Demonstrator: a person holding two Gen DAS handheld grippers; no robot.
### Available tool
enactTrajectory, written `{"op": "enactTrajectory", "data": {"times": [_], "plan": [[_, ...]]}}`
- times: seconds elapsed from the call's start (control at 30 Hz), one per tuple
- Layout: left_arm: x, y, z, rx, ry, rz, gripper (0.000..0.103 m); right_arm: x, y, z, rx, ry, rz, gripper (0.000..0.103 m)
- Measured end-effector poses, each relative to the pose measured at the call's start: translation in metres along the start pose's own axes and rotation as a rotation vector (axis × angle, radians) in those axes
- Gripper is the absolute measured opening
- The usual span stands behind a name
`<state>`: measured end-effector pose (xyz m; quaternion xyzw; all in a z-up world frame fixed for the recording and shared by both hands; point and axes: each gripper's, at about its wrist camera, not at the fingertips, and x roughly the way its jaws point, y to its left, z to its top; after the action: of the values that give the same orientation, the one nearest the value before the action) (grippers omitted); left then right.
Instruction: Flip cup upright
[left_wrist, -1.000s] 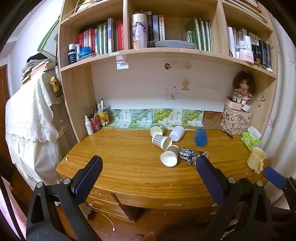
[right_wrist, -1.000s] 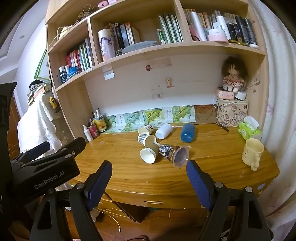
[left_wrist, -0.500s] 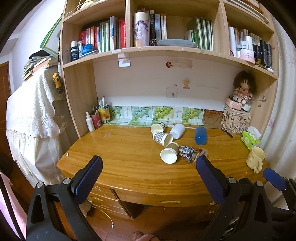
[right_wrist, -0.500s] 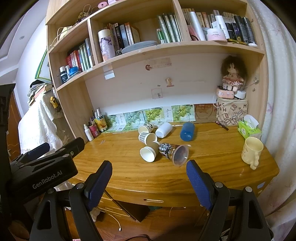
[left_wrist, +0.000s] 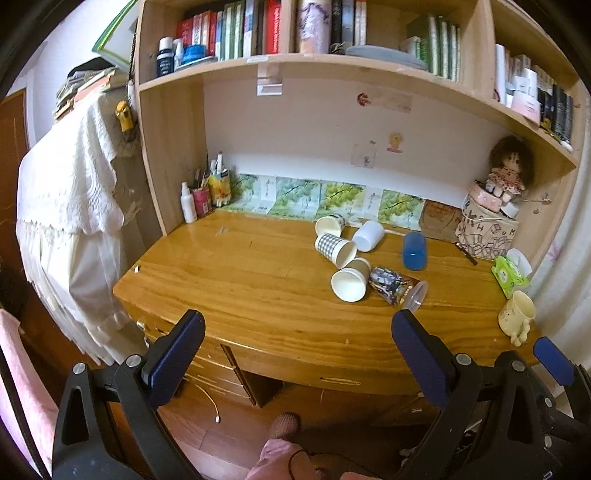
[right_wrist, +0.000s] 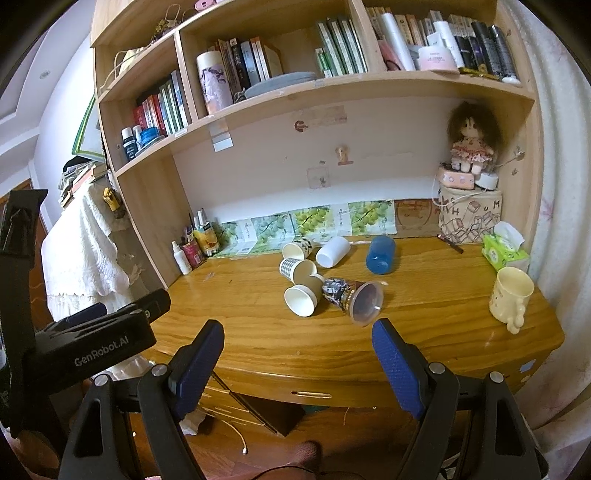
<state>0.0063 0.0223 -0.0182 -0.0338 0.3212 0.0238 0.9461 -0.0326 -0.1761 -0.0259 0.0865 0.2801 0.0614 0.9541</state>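
Note:
Several cups lie on their sides in the middle of the wooden desk (left_wrist: 236, 295): a brown paper cup (left_wrist: 350, 281) (right_wrist: 303, 295), a checked cup (left_wrist: 334, 249) (right_wrist: 297, 268), a patterned clear cup (left_wrist: 397, 286) (right_wrist: 352, 293), a white cup (left_wrist: 367, 236) (right_wrist: 332, 252), a blue cup (left_wrist: 414, 252) (right_wrist: 380, 254) and a printed cup (left_wrist: 328, 225) (right_wrist: 297, 249). My left gripper (left_wrist: 295, 341) and right gripper (right_wrist: 295, 350) are both open and empty, held in front of the desk's front edge, well short of the cups.
A cream mug (left_wrist: 517, 319) (right_wrist: 509, 295) stands upright at the right edge. A green tissue box (right_wrist: 504, 251), a patterned box with a doll (right_wrist: 469, 218) and bottles (left_wrist: 192, 201) line the back. Bookshelves overhang. Drawers (right_wrist: 306, 393) are below.
Both grippers have drawn slightly back and lower, and the left view has tilted, so the desk front and floor show more. The cups have not moved.

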Motion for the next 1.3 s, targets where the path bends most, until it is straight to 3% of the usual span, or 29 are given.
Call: {"op": "enactTrajectory", "data": {"times": [0.33,0.63,0.97,1.17,1.3], "plan": [[0.044,0.007,0.014,-0.043,0.099,-0.003,0.101,0.039,-0.007,0.01,0.019,0.092,0.018,0.083],[0.106,-0.004,0.044,-0.016,0.19,-0.04,0.101,0.105,-0.021,0.028,0.083,0.23,0.049,0.083],[0.179,-0.028,0.088,0.074,0.268,-0.134,0.101,0.176,-0.045,0.057,0.181,0.328,0.045,0.083],[0.224,-0.054,0.115,0.189,0.337,-0.237,0.101,0.213,-0.058,0.072,0.235,0.395,0.023,0.083],[0.245,-0.072,0.13,0.265,0.356,-0.263,0.101,0.232,-0.062,0.081,0.24,0.422,0.007,0.083]]}}
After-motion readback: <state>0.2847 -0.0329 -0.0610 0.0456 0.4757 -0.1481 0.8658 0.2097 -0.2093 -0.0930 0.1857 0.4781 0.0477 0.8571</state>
